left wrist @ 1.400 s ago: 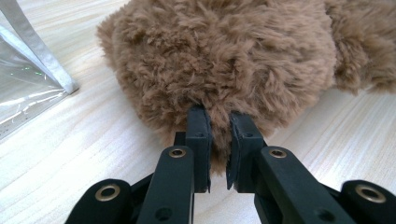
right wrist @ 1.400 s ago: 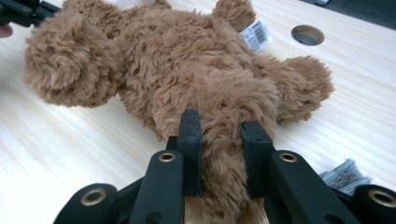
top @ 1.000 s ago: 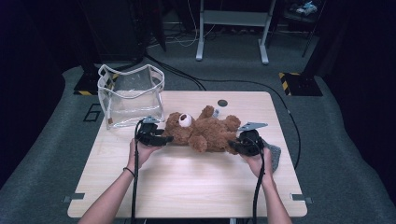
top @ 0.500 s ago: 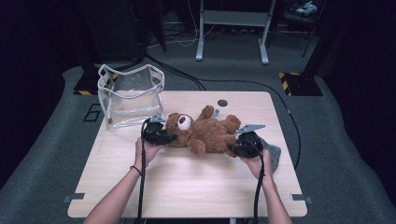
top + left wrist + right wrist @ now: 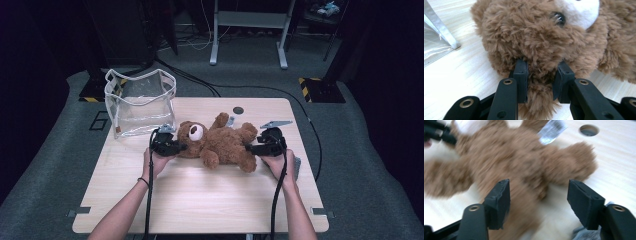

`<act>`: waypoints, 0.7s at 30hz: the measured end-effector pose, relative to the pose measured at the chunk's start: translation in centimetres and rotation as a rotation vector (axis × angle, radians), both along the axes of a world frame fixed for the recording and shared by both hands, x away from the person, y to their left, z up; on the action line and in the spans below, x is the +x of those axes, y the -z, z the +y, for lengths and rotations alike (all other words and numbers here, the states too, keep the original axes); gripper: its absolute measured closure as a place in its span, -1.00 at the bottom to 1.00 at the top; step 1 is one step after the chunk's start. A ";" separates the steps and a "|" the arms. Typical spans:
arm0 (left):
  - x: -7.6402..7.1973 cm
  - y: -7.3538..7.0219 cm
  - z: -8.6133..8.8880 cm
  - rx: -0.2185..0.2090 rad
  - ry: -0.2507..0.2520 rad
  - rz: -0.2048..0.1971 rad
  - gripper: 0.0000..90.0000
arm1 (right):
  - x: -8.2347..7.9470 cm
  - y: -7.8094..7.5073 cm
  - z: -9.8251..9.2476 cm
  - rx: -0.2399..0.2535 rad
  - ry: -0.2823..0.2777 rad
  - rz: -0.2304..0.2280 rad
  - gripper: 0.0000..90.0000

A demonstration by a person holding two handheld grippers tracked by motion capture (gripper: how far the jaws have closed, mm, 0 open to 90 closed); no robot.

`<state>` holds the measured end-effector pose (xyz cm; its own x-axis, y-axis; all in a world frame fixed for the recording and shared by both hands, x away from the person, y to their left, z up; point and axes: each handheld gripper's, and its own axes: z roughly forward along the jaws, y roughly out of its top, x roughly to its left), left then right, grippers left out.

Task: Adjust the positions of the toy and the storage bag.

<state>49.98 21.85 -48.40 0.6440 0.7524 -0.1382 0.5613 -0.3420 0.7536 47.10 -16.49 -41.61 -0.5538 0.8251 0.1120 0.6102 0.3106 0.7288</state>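
Note:
A brown teddy bear [image 5: 220,142] lies on its back across the wooden table [image 5: 200,200], head to the left. My left gripper [image 5: 180,146] sits at its head. In the left gripper view the jaws have just been closing and now pinch the fur under the head [image 5: 536,32], so the left gripper [image 5: 540,72] is shut on it. My right gripper [image 5: 250,147] is at the bear's legs. Its jaws have just been opening and stand wide, the right gripper [image 5: 537,195] open, with the blurred bear [image 5: 506,162] just beyond the pads, untouched.
A clear plastic bag [image 5: 140,102] with white trim stands open at the table's back left, close to the left gripper. A round hole [image 5: 238,110] is in the tabletop behind the bear. A grey cloth [image 5: 297,167] lies by the right hand near the table's right edge.
The left jaws have closed onto the bear's head fur. The right jaws have let go of the bear's leg end and spread wide, and the right hand has shifted slightly away.

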 end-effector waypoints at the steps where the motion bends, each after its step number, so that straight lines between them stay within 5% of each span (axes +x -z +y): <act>1: 0.0 0.1 0.1 0.002 -0.001 0.002 0.51 | 0.6 0.0 -0.1 -0.013 0.015 -0.005 -0.36; 4: 0.1 0.3 0.1 -0.003 -0.006 0.009 0.50 | 2.2 0.4 -0.1 -0.043 0.061 0.012 -0.49; 11: 0.2 0.5 0.1 0.000 -0.010 0.010 0.45 | 5.4 2.0 -0.2 0.020 0.129 0.078 -0.55; 14: 0.4 0.4 0.2 -0.003 -0.011 0.017 0.44 | 6.3 2.6 -0.1 0.049 0.113 0.119 -0.25; 18: 0.4 0.2 0.1 0.000 -0.013 0.012 0.39 | 6.5 3.2 -0.1 0.052 0.106 0.118 0.39; 21: 0.5 0.2 0.0 -0.017 -0.026 0.010 0.31 | 6.1 3.3 0.0 0.034 0.099 0.107 0.67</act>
<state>50.44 21.89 -48.65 0.6227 0.7665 -0.1571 0.5773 -0.3145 0.7536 53.23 -16.48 -44.94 -0.4531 0.8700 0.1945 0.7112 0.2213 0.6673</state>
